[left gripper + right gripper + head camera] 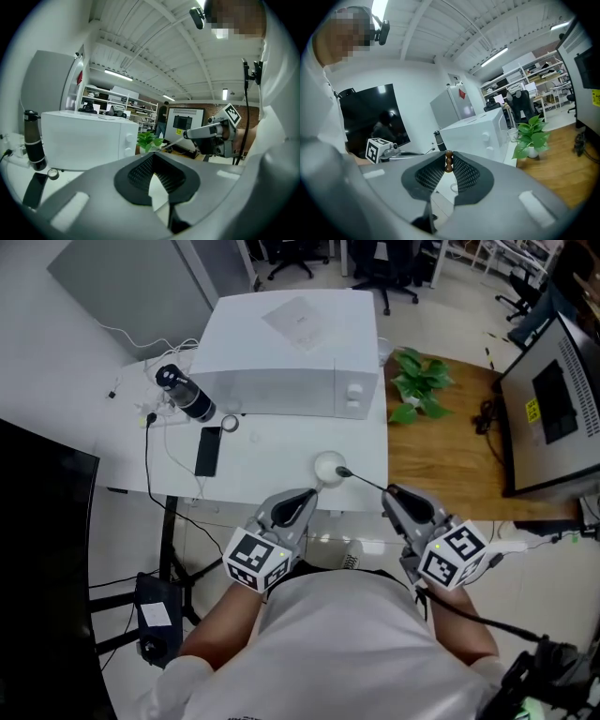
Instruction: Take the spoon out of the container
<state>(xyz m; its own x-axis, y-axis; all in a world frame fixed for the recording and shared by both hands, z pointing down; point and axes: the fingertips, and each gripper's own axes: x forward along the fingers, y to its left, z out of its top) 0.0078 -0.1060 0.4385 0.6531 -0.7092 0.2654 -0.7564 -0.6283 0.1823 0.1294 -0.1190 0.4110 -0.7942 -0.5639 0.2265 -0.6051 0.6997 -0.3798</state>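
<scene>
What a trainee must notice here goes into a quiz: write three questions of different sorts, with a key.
1. True or false: the right gripper is shut on the handle of the spoon.
2. What stands behind the white container on the white table? A) toaster B) microwave C) kettle
3. Fill in: the potted plant stands on the ___ desk.
Key: 1 true; 2 B; 3 wooden.
</scene>
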